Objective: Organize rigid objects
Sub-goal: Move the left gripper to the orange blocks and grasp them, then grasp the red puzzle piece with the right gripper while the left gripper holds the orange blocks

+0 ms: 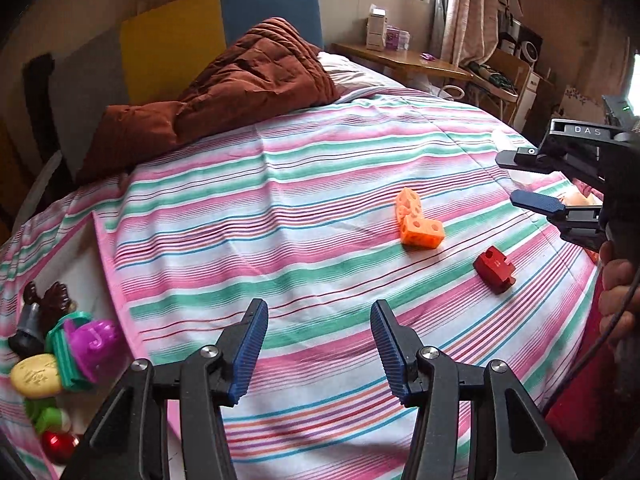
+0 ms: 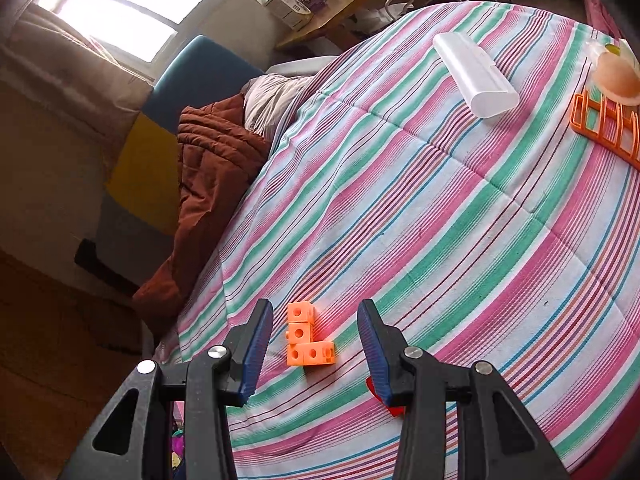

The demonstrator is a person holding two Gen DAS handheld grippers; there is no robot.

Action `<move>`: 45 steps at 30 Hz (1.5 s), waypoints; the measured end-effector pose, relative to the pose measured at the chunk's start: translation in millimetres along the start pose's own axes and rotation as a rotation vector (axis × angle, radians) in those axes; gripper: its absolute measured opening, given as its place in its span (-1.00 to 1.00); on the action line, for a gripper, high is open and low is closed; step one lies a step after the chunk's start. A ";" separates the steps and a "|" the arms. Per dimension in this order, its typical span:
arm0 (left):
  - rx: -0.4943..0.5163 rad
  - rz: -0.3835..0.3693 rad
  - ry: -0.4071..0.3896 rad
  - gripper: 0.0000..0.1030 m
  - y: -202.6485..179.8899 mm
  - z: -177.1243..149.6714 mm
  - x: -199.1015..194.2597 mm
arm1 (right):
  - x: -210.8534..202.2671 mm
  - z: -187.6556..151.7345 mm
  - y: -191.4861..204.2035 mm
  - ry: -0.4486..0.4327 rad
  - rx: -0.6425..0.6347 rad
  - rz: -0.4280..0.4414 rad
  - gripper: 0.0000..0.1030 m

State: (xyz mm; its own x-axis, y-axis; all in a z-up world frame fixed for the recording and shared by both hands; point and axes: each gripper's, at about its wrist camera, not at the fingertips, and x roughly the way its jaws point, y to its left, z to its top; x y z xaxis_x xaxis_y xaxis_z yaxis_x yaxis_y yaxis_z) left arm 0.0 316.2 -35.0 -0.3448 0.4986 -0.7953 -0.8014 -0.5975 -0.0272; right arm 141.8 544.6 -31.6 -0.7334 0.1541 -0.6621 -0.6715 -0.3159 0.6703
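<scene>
An orange L-shaped block lies on the striped bedspread; it also shows in the right wrist view, between my right fingers. A red block lies near it, and only its edge peeks out behind my right finger. My left gripper is open and empty above the bedspread. My right gripper is open and empty above the orange block; it shows in the left wrist view at the far right.
A pile of small toys lies at the bed's left edge. A white case, an orange rack and a peach round object sit at the far right. A brown quilt lies at the head.
</scene>
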 end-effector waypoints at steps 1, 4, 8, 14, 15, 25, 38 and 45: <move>0.011 -0.018 0.011 0.05 -6.4 4.9 7.3 | -0.6 0.1 -0.7 -0.003 0.004 0.001 -0.14; 0.043 -0.067 0.029 0.05 -25.7 19.5 25.1 | -1.4 1.2 -3.8 -0.008 0.025 0.013 -0.14; 0.106 -0.095 0.027 0.36 -52.2 33.8 45.8 | 1.4 2.0 -7.9 0.011 0.052 0.026 -0.14; 0.161 -0.090 0.038 0.42 -73.2 51.6 78.6 | 6.3 1.9 -7.0 0.036 0.044 0.035 -0.14; 0.156 -0.092 0.054 0.42 -73.7 53.4 85.6 | 6.7 1.8 -6.6 0.038 0.041 0.036 -0.14; 0.116 -0.109 0.058 -0.21 -58.3 49.5 102.2 | 11.4 1.3 -6.7 0.057 0.039 0.031 -0.14; 0.057 -0.057 -0.016 -0.20 -22.4 -36.4 35.2 | 34.0 -7.2 -4.0 0.152 0.004 -0.085 -0.14; 0.059 -0.058 -0.035 -0.20 -15.8 -69.4 10.1 | 38.9 -9.8 -4.3 0.144 -0.028 -0.216 -0.13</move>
State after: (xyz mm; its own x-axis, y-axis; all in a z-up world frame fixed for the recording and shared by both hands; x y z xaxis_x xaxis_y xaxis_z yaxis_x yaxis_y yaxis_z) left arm 43.0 287.1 -84.6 -0.3134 0.5536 -0.7716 -0.8476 -0.5294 -0.0356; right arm 117.1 542.8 -63.5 -0.5494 0.0867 -0.8311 -0.8063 -0.3160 0.5001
